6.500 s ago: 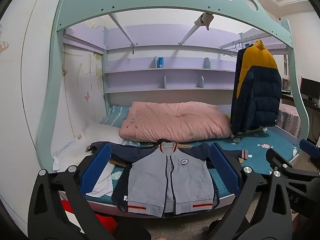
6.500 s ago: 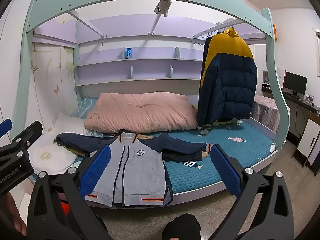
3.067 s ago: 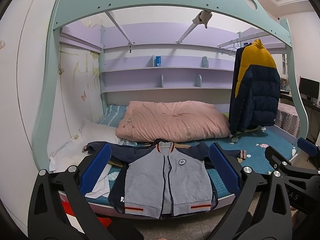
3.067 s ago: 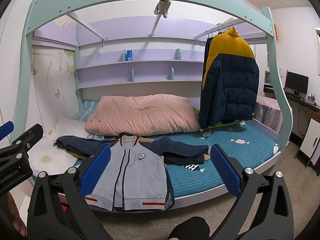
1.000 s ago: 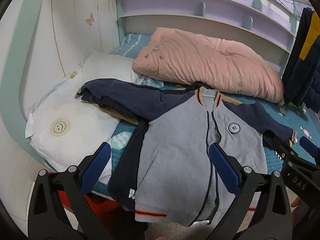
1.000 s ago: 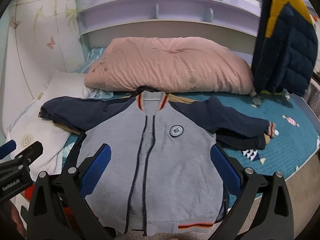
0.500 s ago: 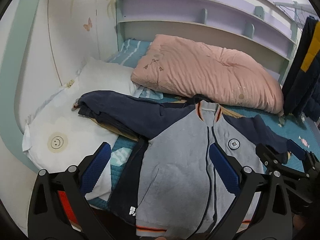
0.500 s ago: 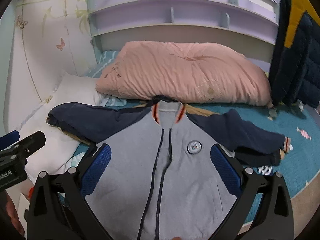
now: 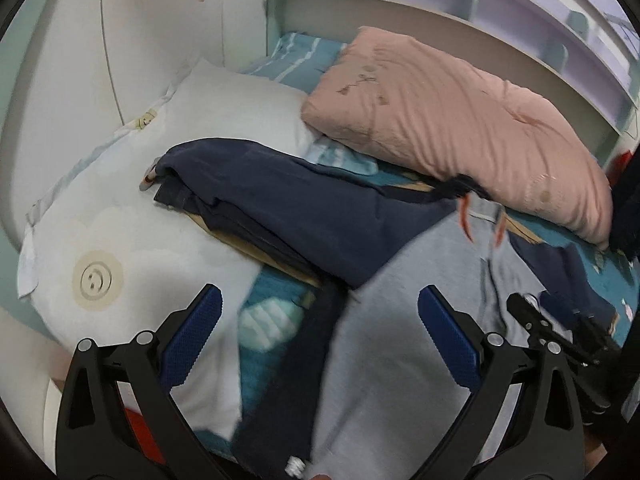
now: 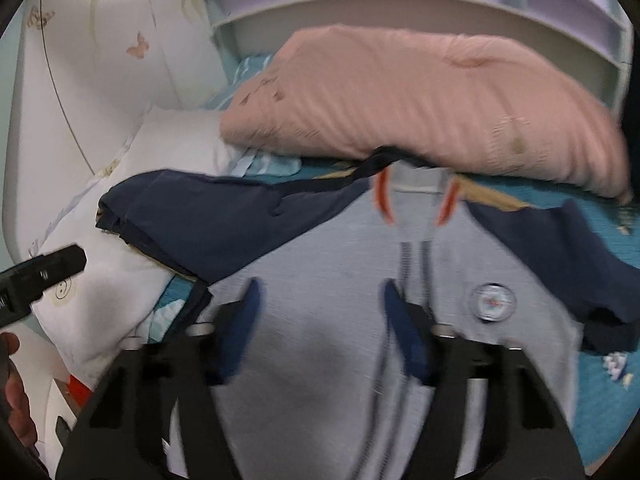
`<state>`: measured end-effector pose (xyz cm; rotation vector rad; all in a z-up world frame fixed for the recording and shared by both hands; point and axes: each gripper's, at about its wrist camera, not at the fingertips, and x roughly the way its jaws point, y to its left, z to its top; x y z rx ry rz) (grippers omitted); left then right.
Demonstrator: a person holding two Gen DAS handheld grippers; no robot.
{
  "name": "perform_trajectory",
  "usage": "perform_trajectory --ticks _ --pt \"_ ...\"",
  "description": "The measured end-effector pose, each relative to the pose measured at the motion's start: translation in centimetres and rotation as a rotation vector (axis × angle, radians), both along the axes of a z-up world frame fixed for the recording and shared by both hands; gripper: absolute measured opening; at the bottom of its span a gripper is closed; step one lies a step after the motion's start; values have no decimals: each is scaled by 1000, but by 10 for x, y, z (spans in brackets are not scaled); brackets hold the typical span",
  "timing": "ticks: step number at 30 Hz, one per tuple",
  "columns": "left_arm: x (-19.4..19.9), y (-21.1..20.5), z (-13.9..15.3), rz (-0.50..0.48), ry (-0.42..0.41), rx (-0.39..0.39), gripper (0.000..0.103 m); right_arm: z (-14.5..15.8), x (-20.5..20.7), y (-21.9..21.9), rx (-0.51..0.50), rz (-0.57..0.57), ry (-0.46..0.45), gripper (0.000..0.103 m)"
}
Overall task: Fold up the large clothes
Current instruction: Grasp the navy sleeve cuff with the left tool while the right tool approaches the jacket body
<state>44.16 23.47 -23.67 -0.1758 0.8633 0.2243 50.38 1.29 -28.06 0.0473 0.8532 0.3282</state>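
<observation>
Right claw (image 10: 320,312) narrows, closing empty above the grey jacket (image 10: 320,264); left claw (image 9: 320,334) gapes wide, empty.

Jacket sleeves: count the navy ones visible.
2. One sleeve stretches left from the jacket over the white pillow; the other stretches right across the teal bedspread.
</observation>
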Motion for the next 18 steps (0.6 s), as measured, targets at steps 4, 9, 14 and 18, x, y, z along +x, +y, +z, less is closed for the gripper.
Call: perform_trajectory --ticks 4,9,14,18 --pt "25 62 -12 44 7 -44 98 -23 27 41 20 79 44 13" --pt "50 167 -24 229 42 -59 98 -46 45 83 2 129 57 5" --pt "69 262 -41 379 33 -285 98 -65 62 106 -27 140 65 7" --pt "86 294 -62 432 54 -428 98 -76 71 114 -42 135 69 8"
